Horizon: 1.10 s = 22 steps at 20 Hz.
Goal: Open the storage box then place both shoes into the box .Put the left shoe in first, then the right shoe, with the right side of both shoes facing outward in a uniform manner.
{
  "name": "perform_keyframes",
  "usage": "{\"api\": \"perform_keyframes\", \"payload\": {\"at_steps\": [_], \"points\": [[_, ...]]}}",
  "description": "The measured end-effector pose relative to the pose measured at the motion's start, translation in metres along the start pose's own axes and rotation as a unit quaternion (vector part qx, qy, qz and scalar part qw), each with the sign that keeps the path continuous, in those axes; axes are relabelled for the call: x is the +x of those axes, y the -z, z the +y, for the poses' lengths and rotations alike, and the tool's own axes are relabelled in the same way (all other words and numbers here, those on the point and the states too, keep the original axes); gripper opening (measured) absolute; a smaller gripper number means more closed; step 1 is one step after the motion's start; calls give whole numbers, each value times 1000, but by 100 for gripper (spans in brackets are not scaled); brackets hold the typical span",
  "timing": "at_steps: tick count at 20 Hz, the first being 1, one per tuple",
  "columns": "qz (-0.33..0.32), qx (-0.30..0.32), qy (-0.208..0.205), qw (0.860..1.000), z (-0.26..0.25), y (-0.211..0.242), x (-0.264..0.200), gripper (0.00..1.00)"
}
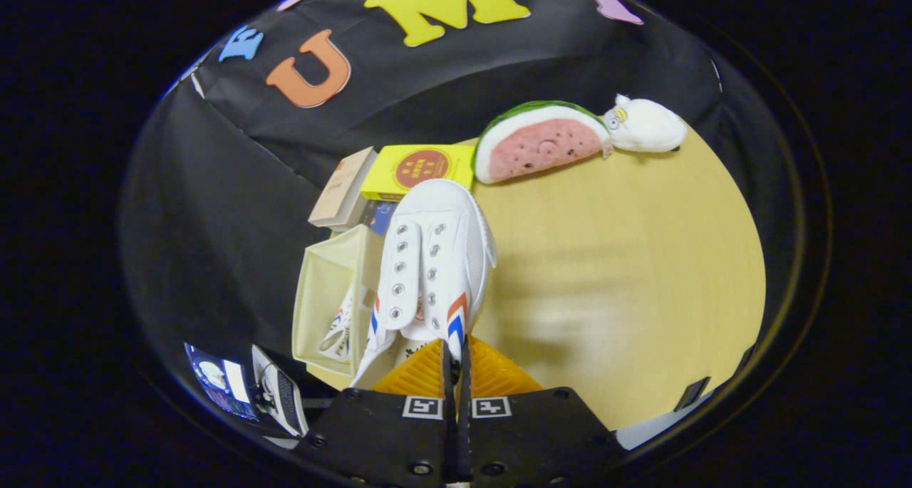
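My gripper [456, 351] is shut on the heel end of a white canvas shoe [433, 260] with red and blue stripes, which hangs above the table with its toe pointing away from me. Just left of that shoe stands the open cream fabric storage box [322, 296]. Inside the box lies the other white shoe [340, 324], partly hidden behind the held one.
Beyond the shoe are a yellow box [417, 169] and a tan box [343, 189] near the booth wall. A watermelon-slice plush [538, 144] and a white plush toy [641, 126] lie at the far edge of the light wooden table [627, 274].
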<state>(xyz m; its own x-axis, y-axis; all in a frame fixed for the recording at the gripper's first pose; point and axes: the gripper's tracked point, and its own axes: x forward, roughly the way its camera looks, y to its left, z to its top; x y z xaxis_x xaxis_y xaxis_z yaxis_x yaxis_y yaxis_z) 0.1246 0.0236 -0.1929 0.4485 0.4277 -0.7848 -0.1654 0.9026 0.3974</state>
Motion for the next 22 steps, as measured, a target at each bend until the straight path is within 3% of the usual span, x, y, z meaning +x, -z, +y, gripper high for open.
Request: {"api": "perform_keyframes", "payload": {"at_steps": [4, 9, 12, 16, 22], "points": [[2, -24, -4, 1000, 82, 4, 28, 0], [-6, -55, 50, 997, 142, 21, 89, 0], [-20, -68, 93, 993, 149, 32, 117, 0], [-38, -67, 142, 987, 141, 39, 120, 0], [-49, -66, 177, 981, 136, 53, 136, 0]]}}
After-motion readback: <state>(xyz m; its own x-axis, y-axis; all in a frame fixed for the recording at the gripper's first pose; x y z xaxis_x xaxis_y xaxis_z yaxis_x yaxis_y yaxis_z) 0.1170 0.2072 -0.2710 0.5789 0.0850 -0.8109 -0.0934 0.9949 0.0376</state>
